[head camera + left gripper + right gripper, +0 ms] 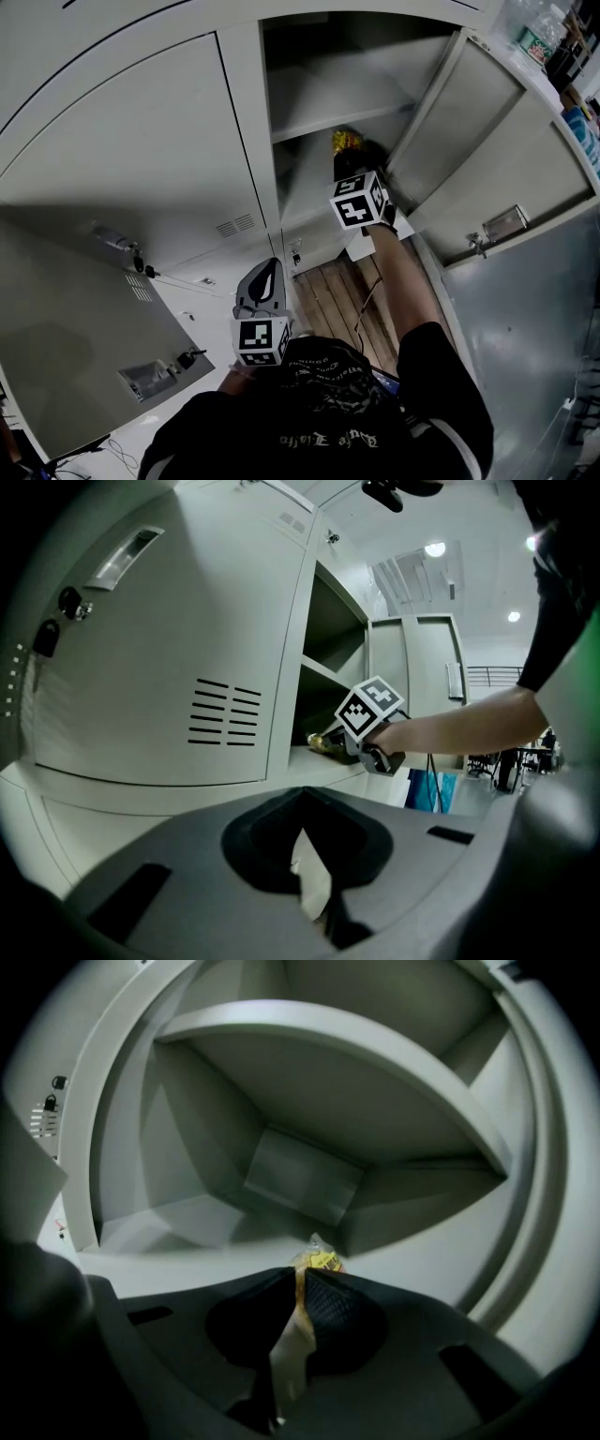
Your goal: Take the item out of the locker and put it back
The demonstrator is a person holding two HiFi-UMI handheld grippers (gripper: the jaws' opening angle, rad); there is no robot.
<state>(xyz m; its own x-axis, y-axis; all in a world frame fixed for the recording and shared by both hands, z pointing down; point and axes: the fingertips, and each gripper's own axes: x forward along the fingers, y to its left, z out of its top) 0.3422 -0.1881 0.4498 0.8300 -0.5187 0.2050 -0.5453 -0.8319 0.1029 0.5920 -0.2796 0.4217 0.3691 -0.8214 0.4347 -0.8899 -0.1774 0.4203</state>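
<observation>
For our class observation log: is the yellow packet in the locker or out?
In: the packet sits inside the locker, right gripper shut on it.

Most of yellow packet (320, 1260) is hidden btwn right gripper (301, 1283) jaws; only top tip shows. Print's too small to read.

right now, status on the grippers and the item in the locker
Right gripper shut on yellow packet, inside locker. Left gripper shut, empty, outside. Door open.
</observation>
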